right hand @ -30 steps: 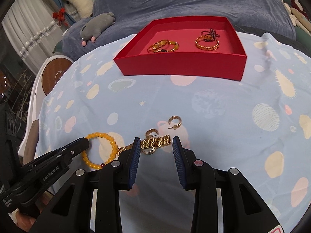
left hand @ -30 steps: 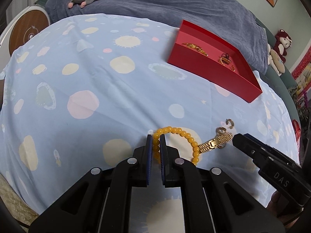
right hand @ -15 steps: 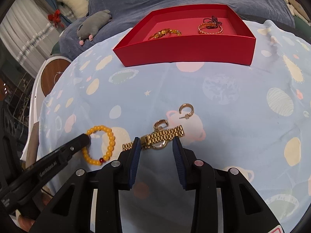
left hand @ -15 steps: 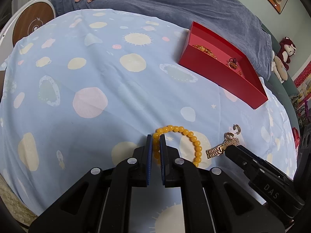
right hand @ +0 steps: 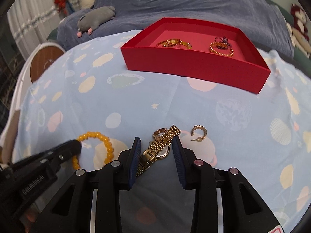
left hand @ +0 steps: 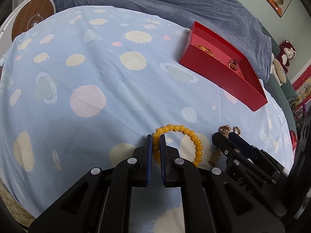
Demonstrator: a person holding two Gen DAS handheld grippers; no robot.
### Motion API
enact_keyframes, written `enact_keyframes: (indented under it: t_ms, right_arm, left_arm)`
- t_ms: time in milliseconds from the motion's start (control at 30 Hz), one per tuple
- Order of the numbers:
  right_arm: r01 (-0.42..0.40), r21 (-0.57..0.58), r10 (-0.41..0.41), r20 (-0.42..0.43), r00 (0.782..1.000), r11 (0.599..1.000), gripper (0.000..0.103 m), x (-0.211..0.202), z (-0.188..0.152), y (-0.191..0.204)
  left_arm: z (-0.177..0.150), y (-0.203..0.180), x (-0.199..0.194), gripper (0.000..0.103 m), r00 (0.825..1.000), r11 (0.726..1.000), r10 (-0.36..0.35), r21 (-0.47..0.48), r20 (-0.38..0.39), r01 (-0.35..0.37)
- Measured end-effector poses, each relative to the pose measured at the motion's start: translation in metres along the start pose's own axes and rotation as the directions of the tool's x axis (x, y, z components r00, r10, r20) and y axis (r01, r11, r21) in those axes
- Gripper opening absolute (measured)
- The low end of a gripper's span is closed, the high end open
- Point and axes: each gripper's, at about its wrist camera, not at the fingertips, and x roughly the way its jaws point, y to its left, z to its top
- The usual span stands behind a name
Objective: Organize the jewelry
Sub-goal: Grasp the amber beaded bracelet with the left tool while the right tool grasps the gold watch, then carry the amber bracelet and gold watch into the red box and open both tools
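A yellow bead bracelet (left hand: 186, 131) lies on the blue cloth, and my left gripper (left hand: 155, 137) is shut on its near left beads. A gold watch (right hand: 161, 145) lies slanted between the jaws of my right gripper (right hand: 156, 141). Those jaws are closing, and the right pad still stands clear of the watch. One gold hoop earring (right hand: 199, 133) lies just right of the watch, and another small hoop (right hand: 160, 132) sits at the watch's far end. The red box (right hand: 194, 68) stands farther back and holds a gold bracelet (right hand: 174, 43) and a gold chain with dark thread (right hand: 221, 47).
The blue cloth (left hand: 116, 89) with pale spots covers the whole work surface. A grey blanket lies behind it with a grey plush toy (right hand: 95, 18) on top. A round wooden-topped device (left hand: 32, 19) stands at the far left, and plush toys (left hand: 285, 55) sit at the right edge.
My right gripper has moved forward and down over the gold watch, which now lies between its jaws. The left gripper has stayed on the yellow bracelet.
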Motion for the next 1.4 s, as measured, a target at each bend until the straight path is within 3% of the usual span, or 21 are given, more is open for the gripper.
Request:
enact_keyframes:
  t_ms: [133,433,800,1133,1400]
  right_arm:
    - [-0.001,0.003,0.001,-0.001,1.0,1.0,0.021,-0.005,-0.004,-0.007]
    - [-0.049,0.134,0.05,-0.004,0.999,0.99,0.021,-0.029,-0.017,-0.047]
    - [-0.073,0.195,0.059,0.077,0.995,0.978,0.021,-0.068,-0.005,-0.085]
    - [-0.093,0.199,0.062,0.153,0.986,0.976,0.021,-0.088,0.023,-0.106]
    - [-0.094,0.172,0.055,0.218,0.974,0.981,0.021,-0.085,0.08,-0.127]
  left_arm:
    - [-0.001,-0.001,0.0,0.007,1.0,1.0,-0.004,0.0,-0.002,0.004]
    - [-0.005,-0.014,-0.008,0.007,0.999,0.999,-0.043,0.015,-0.008,0.043]
    - [0.008,-0.049,-0.03,0.007,0.994,0.993,-0.102,0.069,0.028,0.1]
    - [0.046,-0.08,-0.042,0.007,0.985,0.984,-0.144,0.114,0.091,0.133]
    - [0.106,-0.116,-0.04,0.007,0.968,0.972,-0.198,0.161,0.155,0.173]
